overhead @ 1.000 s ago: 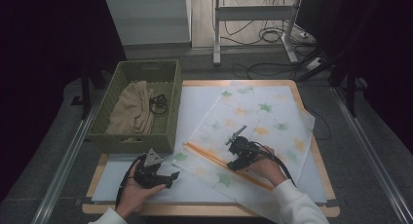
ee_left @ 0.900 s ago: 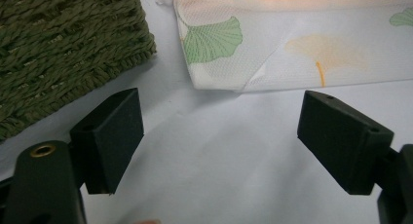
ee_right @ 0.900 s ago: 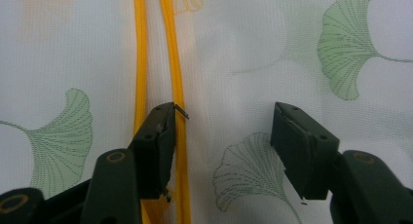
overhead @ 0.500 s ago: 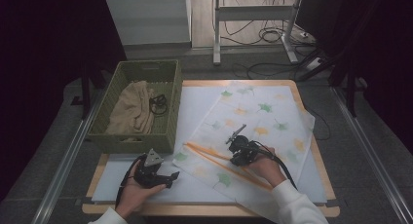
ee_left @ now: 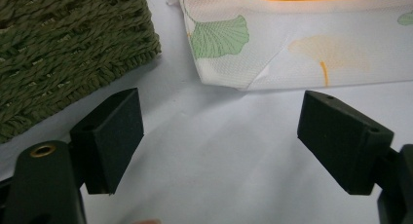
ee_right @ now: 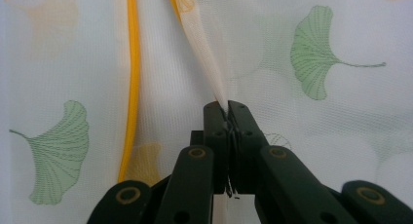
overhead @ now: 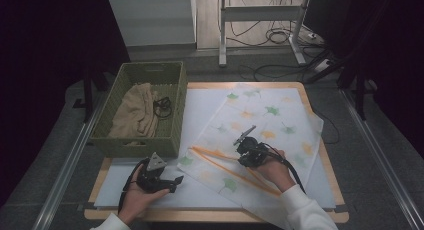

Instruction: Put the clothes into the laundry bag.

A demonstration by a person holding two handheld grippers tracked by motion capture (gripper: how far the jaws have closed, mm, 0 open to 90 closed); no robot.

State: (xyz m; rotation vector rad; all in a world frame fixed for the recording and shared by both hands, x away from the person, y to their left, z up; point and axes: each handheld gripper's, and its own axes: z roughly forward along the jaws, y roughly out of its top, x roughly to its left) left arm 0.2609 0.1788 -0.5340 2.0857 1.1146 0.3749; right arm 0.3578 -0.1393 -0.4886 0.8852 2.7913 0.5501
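Observation:
A white cloth point(overhead: 270, 115) printed with green and orange ginkgo leaves lies spread over the table's right half, with an orange hem point(overhead: 225, 165) running across its near part. My right gripper point(overhead: 243, 159) sits on the cloth beside that hem. In the right gripper view its jaws point(ee_right: 226, 109) have just been closing and are now shut on a raised fold of the cloth point(ee_right: 204, 53). My left gripper point(overhead: 176, 182) rests at the front left, open, with bare white table surface between its pads point(ee_left: 219, 121). The cloth's corner point(ee_left: 234, 48) lies just beyond it.
A green woven basket point(overhead: 145, 140) stands at the left, close to the left gripper, its wall point(ee_left: 58, 53) seen beside the left jaw. It holds a beige cloth point(overhead: 132, 112) and a black cable point(overhead: 162, 107). The wooden table edge point(overhead: 215, 215) runs along the front.
The right gripper's jaws have closed onto a fold of the patterned cloth. Both hands have stayed where they were.

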